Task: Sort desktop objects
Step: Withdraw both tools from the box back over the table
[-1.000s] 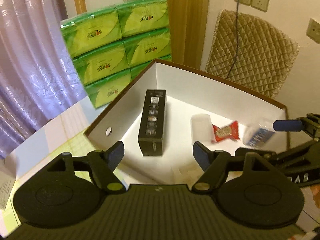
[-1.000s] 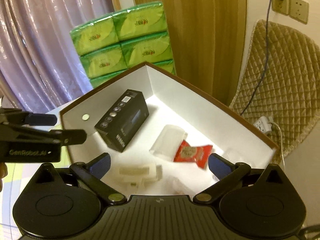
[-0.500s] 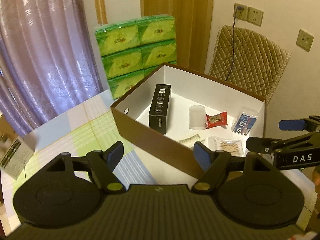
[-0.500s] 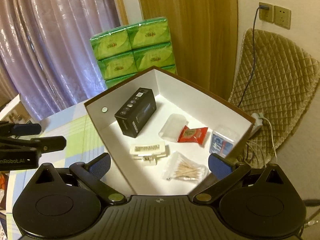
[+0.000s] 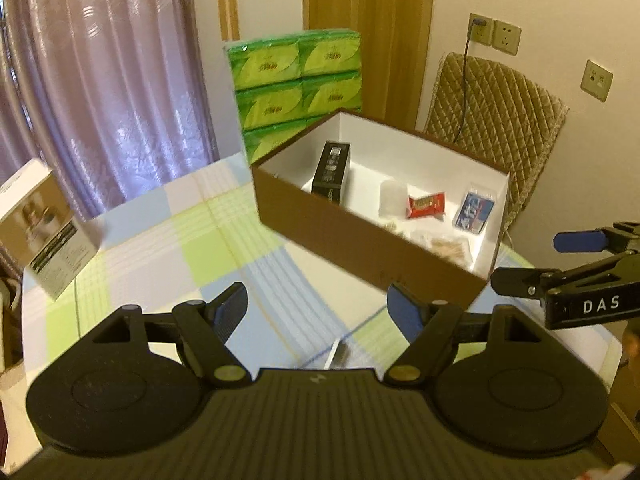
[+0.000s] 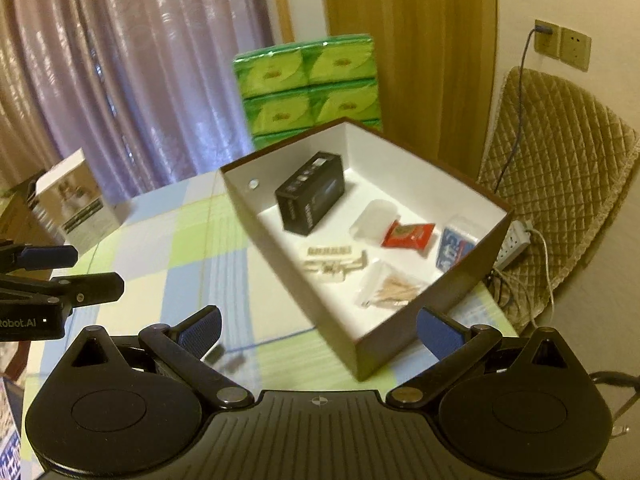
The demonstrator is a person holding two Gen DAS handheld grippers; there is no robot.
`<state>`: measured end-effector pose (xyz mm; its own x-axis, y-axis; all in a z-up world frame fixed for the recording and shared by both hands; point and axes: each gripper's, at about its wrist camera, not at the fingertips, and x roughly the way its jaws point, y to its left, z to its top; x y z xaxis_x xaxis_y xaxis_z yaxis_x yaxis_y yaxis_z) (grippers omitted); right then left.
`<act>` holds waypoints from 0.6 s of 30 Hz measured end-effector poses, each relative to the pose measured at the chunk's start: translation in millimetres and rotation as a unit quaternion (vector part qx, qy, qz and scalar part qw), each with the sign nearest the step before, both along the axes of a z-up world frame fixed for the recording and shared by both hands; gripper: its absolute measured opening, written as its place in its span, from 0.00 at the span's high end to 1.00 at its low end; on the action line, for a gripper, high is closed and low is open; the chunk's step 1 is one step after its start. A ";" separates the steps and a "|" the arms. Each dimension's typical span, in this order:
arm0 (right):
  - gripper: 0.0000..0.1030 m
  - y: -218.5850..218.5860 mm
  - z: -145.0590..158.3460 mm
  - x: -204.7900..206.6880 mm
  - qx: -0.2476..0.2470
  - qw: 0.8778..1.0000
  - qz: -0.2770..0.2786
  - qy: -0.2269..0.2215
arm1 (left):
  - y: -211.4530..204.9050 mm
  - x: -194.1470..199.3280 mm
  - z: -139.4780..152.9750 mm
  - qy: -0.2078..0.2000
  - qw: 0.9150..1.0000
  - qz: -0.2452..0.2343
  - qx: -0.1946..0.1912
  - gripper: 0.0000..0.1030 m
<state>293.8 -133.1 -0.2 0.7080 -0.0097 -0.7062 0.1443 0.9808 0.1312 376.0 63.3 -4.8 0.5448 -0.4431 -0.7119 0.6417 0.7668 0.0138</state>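
Both claws hang above the checked pastel desk point(image 5: 168, 240), jaws spread wide and nothing gripped in either. The brown cardboard box with the white lining point(image 6: 400, 344) sits at the far right of the desk, already holding a black rectangular carton point(image 6: 310, 198), a translucent plastic cup on its side point(image 6: 372, 218), a red snack packet point(image 6: 408, 234), a blue-and-white packet point(image 6: 456, 250), a clear bag of wooden toothpicks point(image 6: 390, 292) and a strip of pale clips point(image 6: 332, 258).

What looks left on the open desk lies near, not far — small dark pieces, blurred, just beyond the left finger of the right claw point(image 6: 318, 326) at the near edge point(image 6: 226, 360). In the left wrist view a thin grey-white object point(image 5: 338, 352) pokes out between the left claw point(image 5: 316, 306) fingers, mostly hidden by the claw body; its long axis seems to run away from the camera, though I cannot tell what it is.

My read — either claw must drop down and back toward the person rather than reach forward. A white-and-brown printed carton point(image 5: 40, 224) stands well apart at the far left, nearer the left claw.
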 end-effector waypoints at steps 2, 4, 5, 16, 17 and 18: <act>0.02 5.7 -4.3 -7.3 0.002 1.000 0.005 0.007 | 9.4 -7.5 -3.6 0.006 1.000 0.003 0.003 0.28; 0.02 10.5 -9.3 -14.8 0.008 1.000 0.010 0.014 | 18.4 -14.1 -8.0 0.012 1.000 0.006 0.008 0.28; 0.02 12.5 -11.3 -17.9 0.010 1.000 0.012 0.017 | 22.2 -17.4 -10.3 0.014 1.000 0.008 0.011 0.28; 0.02 31.9 -36.8 -45.7 0.020 0.998 0.023 0.055 | 61.8 -50.0 -48.0 0.045 0.998 0.025 0.046 0.28; 0.02 32.9 -39.9 -47.1 0.021 0.998 0.024 0.061 | 65.6 -52.9 -52.0 0.048 0.997 0.025 0.053 0.28; 0.02 34.5 -43.6 -49.5 0.023 0.997 0.024 0.066 | 68.6 -55.0 -56.0 0.052 0.997 0.024 0.057 0.28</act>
<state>244.3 -98.6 -43.8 0.6075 0.0561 -0.7923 0.1160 0.9805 0.1584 321.0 131.9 -60.9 0.4841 -0.3306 -0.8102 0.6068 0.7939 0.0387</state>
